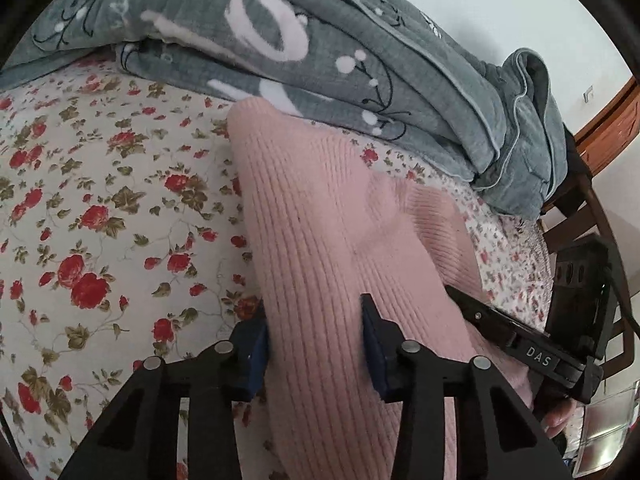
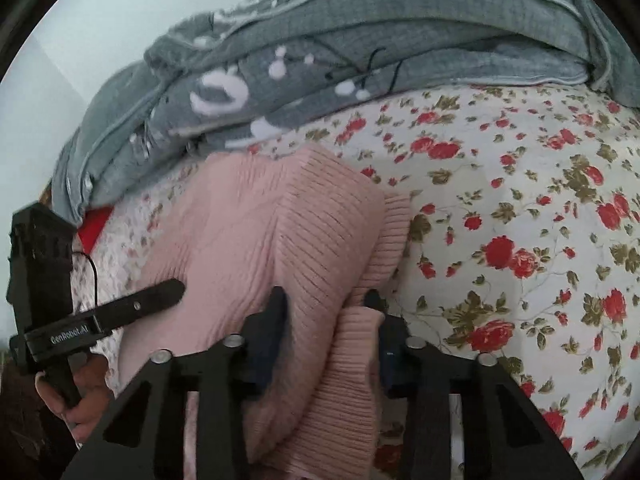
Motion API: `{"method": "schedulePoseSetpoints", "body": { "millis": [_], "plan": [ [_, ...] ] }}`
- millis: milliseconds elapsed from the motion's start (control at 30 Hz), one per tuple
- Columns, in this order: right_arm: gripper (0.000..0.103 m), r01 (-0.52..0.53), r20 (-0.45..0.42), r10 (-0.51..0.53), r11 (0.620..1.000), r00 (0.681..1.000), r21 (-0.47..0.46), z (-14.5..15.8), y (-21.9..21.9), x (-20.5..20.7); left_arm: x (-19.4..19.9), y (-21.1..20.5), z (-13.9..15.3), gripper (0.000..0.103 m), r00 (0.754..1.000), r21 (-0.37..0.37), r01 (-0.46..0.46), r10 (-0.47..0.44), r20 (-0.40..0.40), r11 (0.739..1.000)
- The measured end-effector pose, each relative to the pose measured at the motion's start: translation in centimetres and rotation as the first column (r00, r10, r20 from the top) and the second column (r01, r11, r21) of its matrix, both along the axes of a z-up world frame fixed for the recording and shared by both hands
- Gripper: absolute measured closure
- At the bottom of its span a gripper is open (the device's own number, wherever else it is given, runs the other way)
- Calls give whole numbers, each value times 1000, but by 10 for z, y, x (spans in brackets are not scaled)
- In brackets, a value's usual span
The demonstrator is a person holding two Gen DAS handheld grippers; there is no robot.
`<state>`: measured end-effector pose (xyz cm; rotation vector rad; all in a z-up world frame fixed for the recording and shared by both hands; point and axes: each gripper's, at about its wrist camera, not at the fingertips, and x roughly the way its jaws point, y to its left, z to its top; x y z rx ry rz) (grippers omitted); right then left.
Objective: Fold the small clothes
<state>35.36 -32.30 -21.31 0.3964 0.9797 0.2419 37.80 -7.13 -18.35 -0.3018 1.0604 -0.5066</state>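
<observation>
A pink ribbed knit sweater (image 1: 320,220) lies on a floral bedsheet (image 1: 100,200), partly folded into a long strip. My left gripper (image 1: 316,344) is closed on the strip's near end, and knit fills the gap between its blue pads. In the right wrist view the sweater (image 2: 240,232) is bunched, with a ribbed cuff hanging forward. My right gripper (image 2: 328,320) pinches that bunched fold and cuff. The two grippers hold neighbouring parts of the near edge. A finger (image 1: 480,312) of the right gripper shows in the left wrist view, and a finger (image 2: 152,296) of the left gripper shows in the right wrist view.
A thick grey patterned blanket (image 1: 320,60) is piled along the far side of the bed, just behind the sweater, and it also shows as a blanket (image 2: 320,40) in the right wrist view. Wooden furniture (image 1: 608,128) stands beyond the bed's right edge. A person's hand (image 2: 80,400) grips the left tool's handle.
</observation>
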Motion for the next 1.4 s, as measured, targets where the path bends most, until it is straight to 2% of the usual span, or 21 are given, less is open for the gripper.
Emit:
{"method": "schedulePoseSetpoints", "body": {
  "millis": [133,300,467,600,733,800,900,1000,1067,1133,1200,1233,1333,1400],
  "plan": [
    [83,53,35,-53,998,998,20,18,-1,-13,-8,9,18,66,1000,-51,-6,7,7,999],
    [85,52,70,-50,999,996,-18,41,16,-29,-24,22,40,67,999,-43,-1,3,45,999],
    [86,37,84,-38,999,996,6,53,34,-43,-38,46,54,67,998,-59,-19,22,60,998],
    [88,8,103,-7,1000,995,-10,62,63,-49,-49,70,61,67,996,-46,-36,40,77,998],
    [89,-39,122,37,999,992,12,67,90,-52,-51,87,54,67,998,-41,-37,39,48,998],
    [89,-56,137,62,997,989,-44,71,109,-50,-52,93,47,67,998,-31,-44,46,45,999],
    [89,-64,117,78,991,990,-115,63,127,-46,-48,104,33,67,998,-56,-57,57,7,997],
    [89,-35,88,46,992,995,-124,52,117,-43,-43,111,22,66,998,-74,-60,59,-21,995],
    [88,-26,60,31,995,998,-94,43,104,-39,-41,112,16,66,998,-82,-57,54,-31,995],
    [83,-27,31,29,997,999,-72,33,97,-36,-41,111,12,64,998,-75,-56,53,-33,996],
    [72,-24,22,27,994,999,-111,24,95,-34,-41,109,8,61,998,-51,-56,54,-28,997],
    [70,-22,28,26,992,999,-128,22,95,-35,-41,109,7,59,998,-41,-56,55,-24,998],
    [70,-23,38,28,992,999,-124,29,91,-40,-44,109,9,55,998,0,-58,58,-10,998],
    [70,-17,71,25,994,997,-104,44,86,-49,-49,112,15,55,998,32,-55,54,9,998]
  ]
}}
